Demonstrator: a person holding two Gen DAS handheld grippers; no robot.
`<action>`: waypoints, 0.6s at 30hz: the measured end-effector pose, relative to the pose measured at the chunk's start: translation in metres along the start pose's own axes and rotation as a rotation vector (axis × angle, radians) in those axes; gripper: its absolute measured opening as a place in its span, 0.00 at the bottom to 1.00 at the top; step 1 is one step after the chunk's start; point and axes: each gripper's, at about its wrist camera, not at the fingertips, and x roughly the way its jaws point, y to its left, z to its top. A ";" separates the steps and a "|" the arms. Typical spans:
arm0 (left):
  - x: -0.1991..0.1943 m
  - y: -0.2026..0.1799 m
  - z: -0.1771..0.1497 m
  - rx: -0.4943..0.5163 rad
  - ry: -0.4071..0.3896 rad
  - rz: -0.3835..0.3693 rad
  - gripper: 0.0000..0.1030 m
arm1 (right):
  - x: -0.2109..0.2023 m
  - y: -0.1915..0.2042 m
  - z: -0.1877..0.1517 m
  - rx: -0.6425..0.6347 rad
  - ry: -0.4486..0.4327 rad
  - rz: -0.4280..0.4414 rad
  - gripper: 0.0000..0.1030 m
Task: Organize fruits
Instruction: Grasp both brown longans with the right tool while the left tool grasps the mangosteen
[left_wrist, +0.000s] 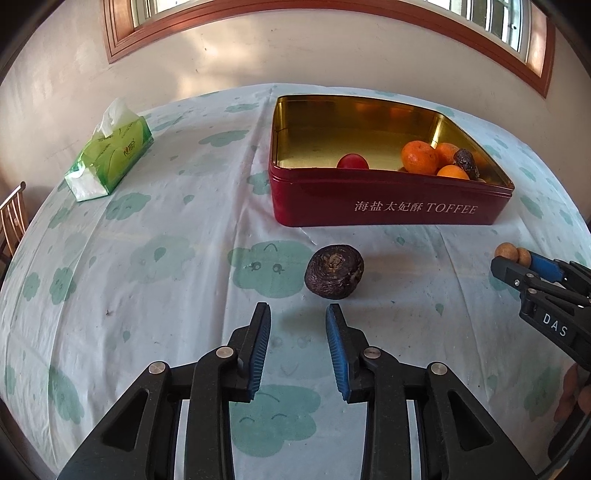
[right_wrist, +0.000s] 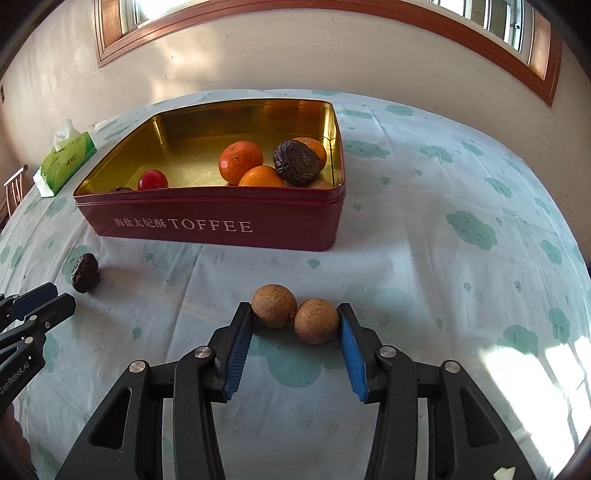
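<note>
A red toffee tin (left_wrist: 388, 206) (right_wrist: 221, 229) stands open on the table, holding oranges (right_wrist: 241, 161), a small red fruit (right_wrist: 152, 180) and a dark wrinkled fruit (right_wrist: 296, 163). Another dark wrinkled fruit (left_wrist: 334, 271) (right_wrist: 85, 272) lies on the cloth just beyond my left gripper (left_wrist: 298, 314), which is open and empty. My right gripper (right_wrist: 295, 314) has its fingertips against the outer sides of two joined brown round fruits (right_wrist: 291, 312) resting on the cloth; they also show in the left wrist view (left_wrist: 511, 254).
A green tissue pack (left_wrist: 110, 155) (right_wrist: 64, 158) lies at the far left of the table. A white cloth with green cloud prints (left_wrist: 147, 258) covers the table. A wall with a wood-framed window is behind. A chair back (left_wrist: 11, 218) stands at the left edge.
</note>
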 end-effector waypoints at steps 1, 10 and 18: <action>0.001 -0.001 0.001 -0.004 0.000 -0.003 0.32 | 0.000 -0.003 0.000 0.000 -0.002 -0.004 0.42; 0.009 -0.007 0.009 -0.013 0.003 -0.023 0.38 | 0.002 -0.027 0.002 0.035 -0.014 -0.011 0.42; 0.011 -0.018 0.010 0.015 0.003 -0.030 0.39 | 0.001 -0.026 -0.003 0.034 -0.048 -0.017 0.42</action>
